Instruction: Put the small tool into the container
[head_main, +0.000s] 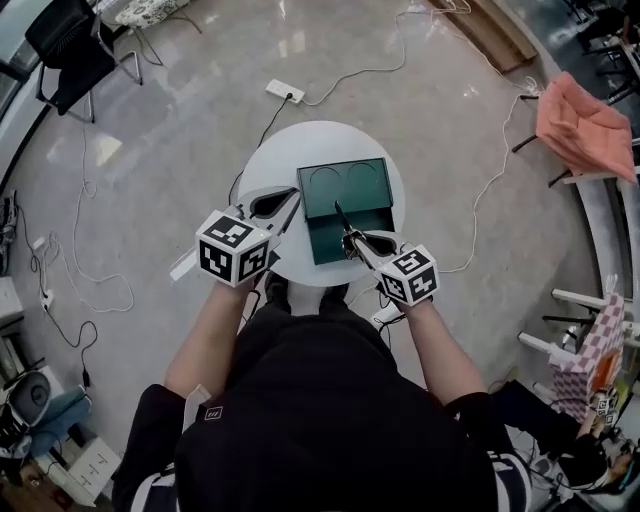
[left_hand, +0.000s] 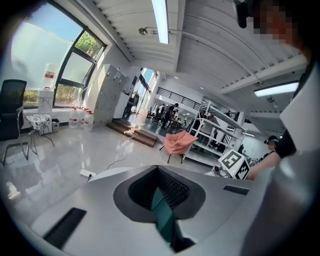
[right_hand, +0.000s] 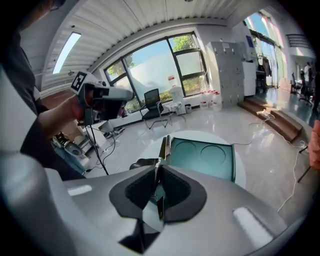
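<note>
A green container (head_main: 345, 180) with two round recesses lies open on a small round white table (head_main: 270, 165). My right gripper (head_main: 352, 240) is shut on a thin dark small tool (head_main: 341, 217), which points out over the container's near half. In the right gripper view the tool (right_hand: 163, 147) sticks up from the right gripper (right_hand: 157, 180), with the container (right_hand: 210, 155) just beyond. My left gripper (head_main: 290, 203) is at the container's left edge. In its own view the left gripper (left_hand: 160, 180) is closed, with a strip of the green container (left_hand: 164, 215) between the jaws.
On the floor behind the table are a white power strip (head_main: 285, 91) and several loose cables. A black chair (head_main: 65, 45) stands far left and an orange-draped chair (head_main: 580, 125) far right. The person's legs press against the table's near side.
</note>
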